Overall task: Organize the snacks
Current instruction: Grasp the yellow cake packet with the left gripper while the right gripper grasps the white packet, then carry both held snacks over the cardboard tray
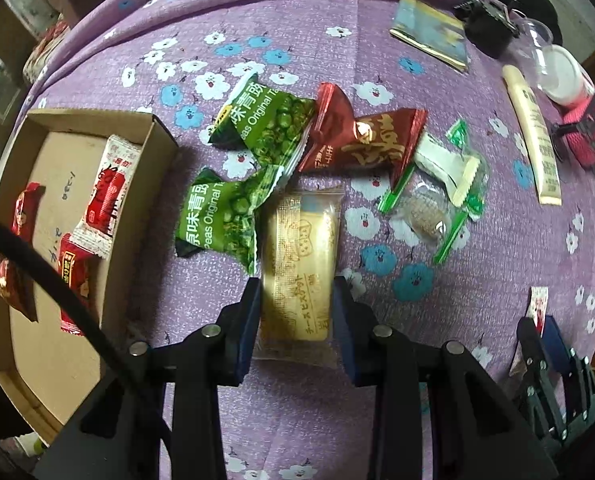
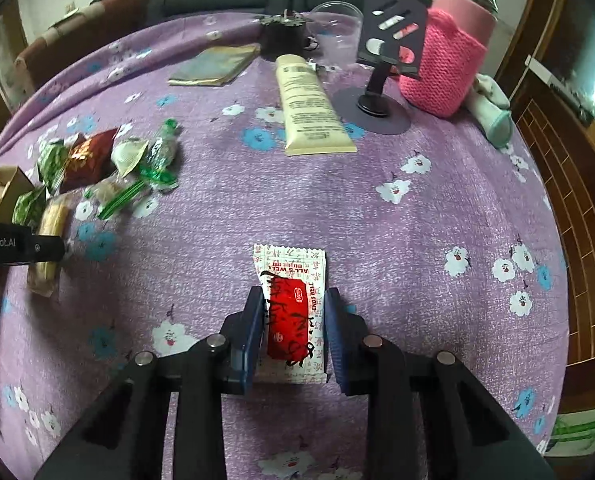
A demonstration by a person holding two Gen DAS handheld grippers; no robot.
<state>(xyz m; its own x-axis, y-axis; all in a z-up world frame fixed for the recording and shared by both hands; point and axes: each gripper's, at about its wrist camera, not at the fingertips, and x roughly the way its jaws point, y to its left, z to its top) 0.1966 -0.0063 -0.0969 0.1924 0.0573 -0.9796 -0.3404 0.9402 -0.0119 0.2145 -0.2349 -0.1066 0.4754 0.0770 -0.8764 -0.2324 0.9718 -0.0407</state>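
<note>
My left gripper (image 1: pixel 297 312) is clamped on the yellow biscuit packet (image 1: pixel 299 264), which lies just right of the cardboard box (image 1: pixel 97 120). Green pea packets (image 1: pixel 225 216) touch its far end, between it and the box. My right gripper (image 2: pixel 293 320) pinches the red-and-white packet (image 2: pixel 291 304), well right of the box.

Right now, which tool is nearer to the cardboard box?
Left. The left tool grips the yellow biscuit packet just beside the cardboard box; the right tool holds a red-and-white packet farther away across the cloth.
</note>
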